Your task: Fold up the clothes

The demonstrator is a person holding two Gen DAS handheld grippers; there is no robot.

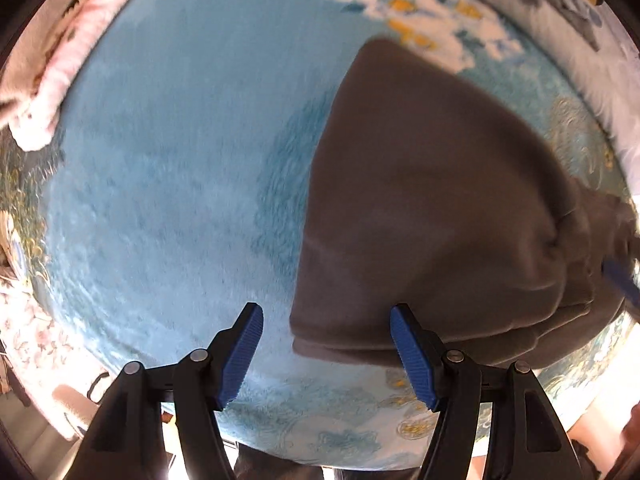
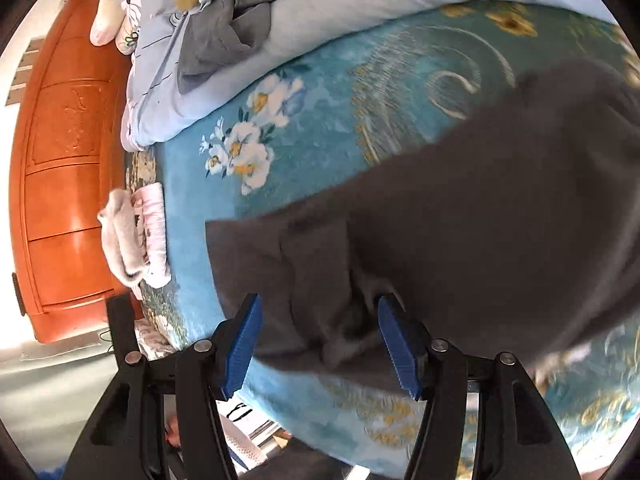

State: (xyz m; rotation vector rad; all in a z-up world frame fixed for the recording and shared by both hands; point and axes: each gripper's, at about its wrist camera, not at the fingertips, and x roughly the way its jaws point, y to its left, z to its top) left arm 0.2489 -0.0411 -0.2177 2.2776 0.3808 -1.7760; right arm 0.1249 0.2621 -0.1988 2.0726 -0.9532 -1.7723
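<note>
Left wrist view: left hand-held gripper [image 1: 326, 352] spread wide, gripping nothing, poised above the near left corner of a folded grey garment [image 1: 432, 208]. Garment lying flat on a blue floral blanket [image 1: 168, 184] covering the bed. Pink folded clothes [image 1: 68, 56] at far left edge. Blue finger of the other tool [image 1: 620, 280] just visible at right, at the garment's bunched edge. No readable writing.

Right wrist view: right hand-held gripper [image 2: 320, 344] also wide open, straddling a bunched fold of the grey garment [image 2: 460, 220], not clamped. Seen only here: orange wooden headboard [image 2: 68, 152], pale blue duvet [image 2: 320, 4] with a dark cloth [image 2: 228, 36] heaped on it. Pink folded clothes [image 2: 140, 236] near the headboard.
</note>
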